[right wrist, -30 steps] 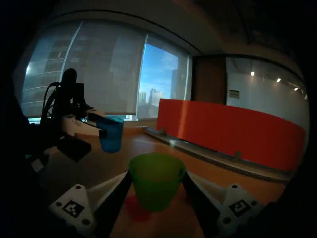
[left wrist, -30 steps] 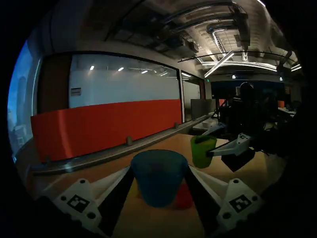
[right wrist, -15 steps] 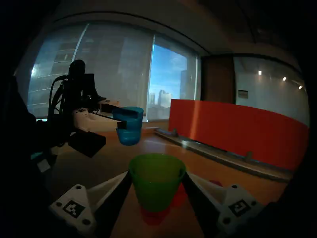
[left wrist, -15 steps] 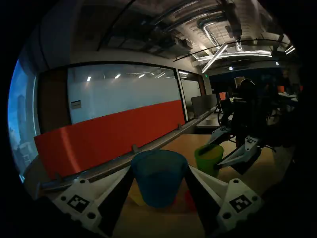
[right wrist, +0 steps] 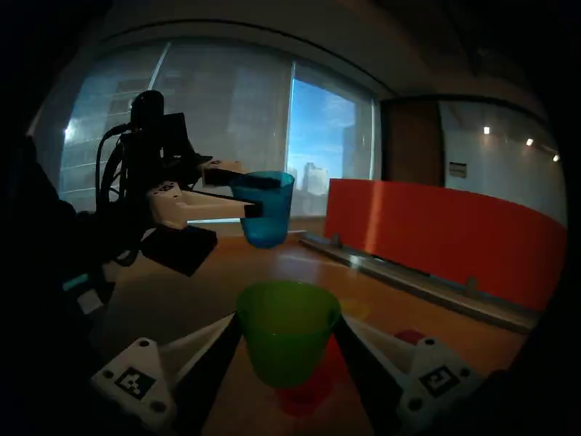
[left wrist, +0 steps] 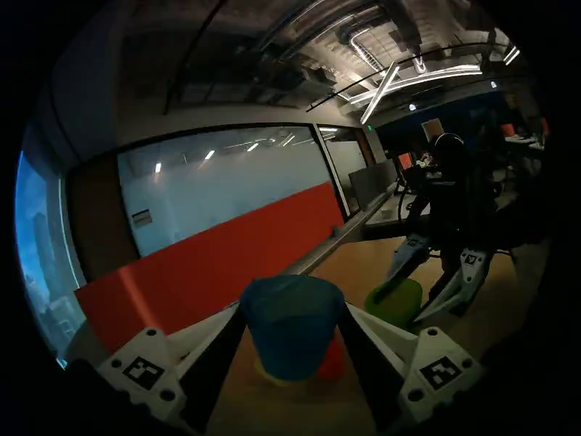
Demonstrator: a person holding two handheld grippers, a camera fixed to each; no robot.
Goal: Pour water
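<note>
L tool clamped on blue cup, upright, low centre of left gripper view. R tool clamped on green cup, upright. In right gripper view, blue hangs upper left of green, higher, apart. Est.: blue rim not yet over green; close gap before tipping.

Orange partition walls tabletop edge — left gripper, blue cup aloft.

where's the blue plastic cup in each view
Left gripper view: blue plastic cup low centre, between the fingers of the left gripper.
Right gripper view: upper left of centre, in the left gripper, above the green plastic cup.
Shared landmark: long orange wall panel.
</note>
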